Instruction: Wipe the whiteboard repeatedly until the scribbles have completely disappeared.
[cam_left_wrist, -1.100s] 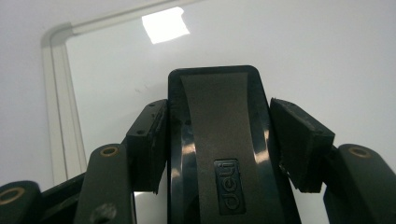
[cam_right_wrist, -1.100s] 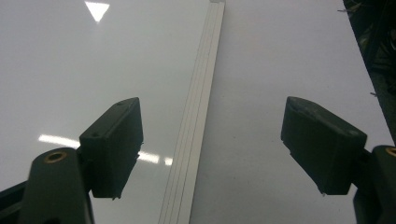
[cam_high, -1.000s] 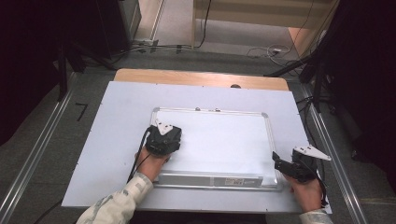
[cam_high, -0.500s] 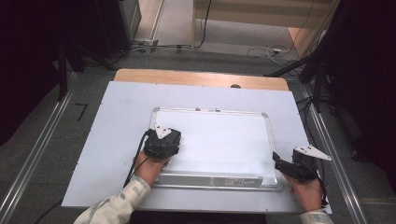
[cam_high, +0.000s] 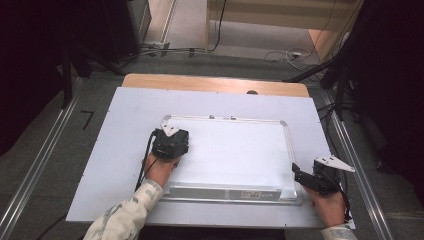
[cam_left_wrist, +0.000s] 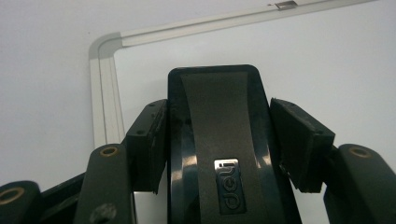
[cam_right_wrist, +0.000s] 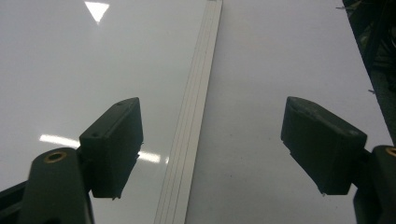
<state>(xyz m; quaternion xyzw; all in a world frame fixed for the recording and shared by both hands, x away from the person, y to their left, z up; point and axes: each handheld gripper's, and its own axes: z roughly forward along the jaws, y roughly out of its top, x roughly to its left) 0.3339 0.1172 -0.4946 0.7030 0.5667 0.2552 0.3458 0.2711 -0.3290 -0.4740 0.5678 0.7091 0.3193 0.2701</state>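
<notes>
A grey floor with rails and cables surrounds a pale worktop (cam_high: 120, 150), on which a framed whiteboard (cam_high: 235, 150) lies flat, its long axis running left to right across the high view.

At the left, the left hand-held gripper (cam_high: 170, 144) sits over the board's near-left area, just inside the left frame edge and a little below the upper left corner. Its jaws are clamped on a black eraser (cam_left_wrist: 217, 140), one pad pressing each long side. The eraser's long axis runs along the jaws, pointing toward the far frame rail, so a wiping stroke to the right would carry it broadside across the open white surface. By my reading, this is the hand doing the work, and nearly the whole board lies to its right.

At the right, the right hand-held gripper (cam_high: 306, 176) rests at the board's near-right corner, its jaws wide apart with nothing between them. It appears to be placed to steady the board.

The high view gives the layout of both hands against the frame, but the eraser is hidden there under the gripper body. The left gripper view shows the grip itself, the embossed badge on the eraser, and the rounded frame corner (cam_left_wrist: 105, 44) just ahead to the left. The right gripper view shows the board's right frame strip (cam_right_wrist: 196, 116) running between the spread jaws.
</notes>
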